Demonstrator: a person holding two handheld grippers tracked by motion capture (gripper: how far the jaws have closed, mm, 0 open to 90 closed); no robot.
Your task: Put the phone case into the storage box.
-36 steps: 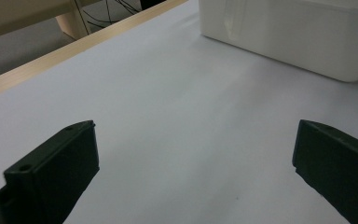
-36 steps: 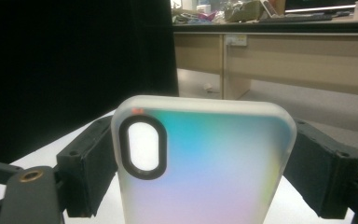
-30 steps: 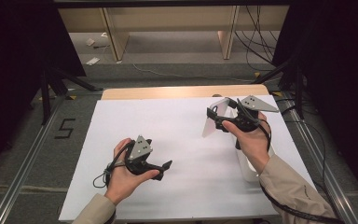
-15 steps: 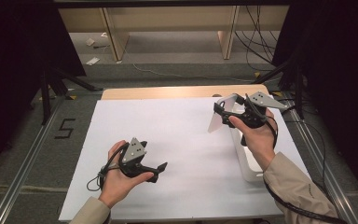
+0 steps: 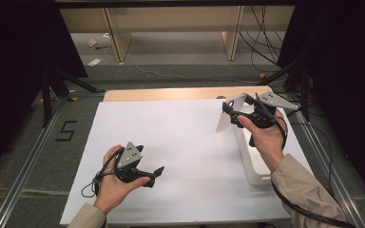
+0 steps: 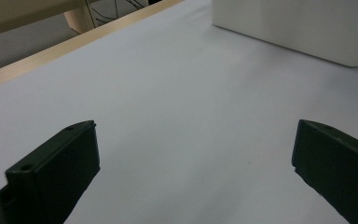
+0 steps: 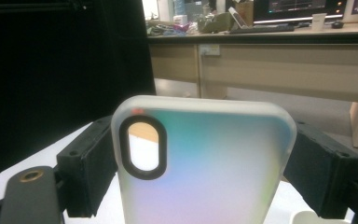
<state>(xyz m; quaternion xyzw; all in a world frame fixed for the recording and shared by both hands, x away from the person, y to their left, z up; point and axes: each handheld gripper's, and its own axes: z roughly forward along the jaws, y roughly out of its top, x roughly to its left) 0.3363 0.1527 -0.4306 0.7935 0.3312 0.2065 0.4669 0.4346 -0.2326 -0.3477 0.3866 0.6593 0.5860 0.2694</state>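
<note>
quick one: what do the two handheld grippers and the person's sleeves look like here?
Both are black pistol-style units. The left gripper and right gripper each carry a grey three-cornered plate with small holes on top. Fingers are blocky, matte black, with a screw hole near the tip. A black cable loops from the left; a thicker one trails from the right. Sleeves are beige.

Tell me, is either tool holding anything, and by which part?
The right gripper clamps a translucent phone case by its two long side edges; the left gripper holds nothing.

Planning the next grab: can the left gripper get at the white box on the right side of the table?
Probably yes. The left gripper is open, holding nothing, and bare table lies between it and the white box; the right gripper holds the phone case above it.
</note>
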